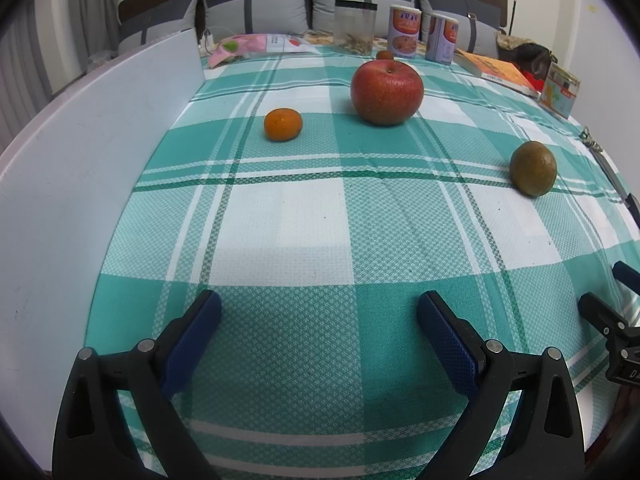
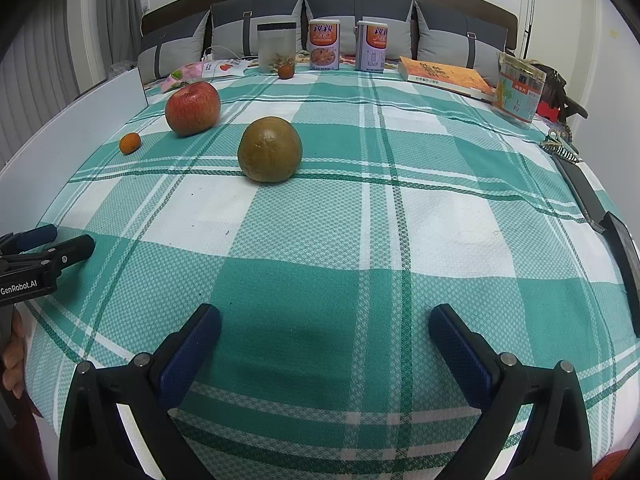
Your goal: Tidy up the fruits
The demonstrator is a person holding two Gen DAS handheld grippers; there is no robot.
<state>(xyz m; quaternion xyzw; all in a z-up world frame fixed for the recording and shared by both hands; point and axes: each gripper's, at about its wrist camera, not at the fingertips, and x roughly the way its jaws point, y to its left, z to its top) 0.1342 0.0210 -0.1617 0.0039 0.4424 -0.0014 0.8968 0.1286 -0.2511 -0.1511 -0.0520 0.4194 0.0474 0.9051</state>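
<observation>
Both hand-held grippers, left (image 1: pixel 319 312) and right (image 2: pixel 325 326), are held wide apart, empty, over the teal-and-white checked tabletop (image 2: pixel 440 216); a round red apple (image 1: pixel 387 92) is seen far off.

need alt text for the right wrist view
The open right gripper hovers over a teal-and-white checked tablecloth, facing a round greenish-brown fruit. A red apple and small orange mandarin sit farther left.
</observation>
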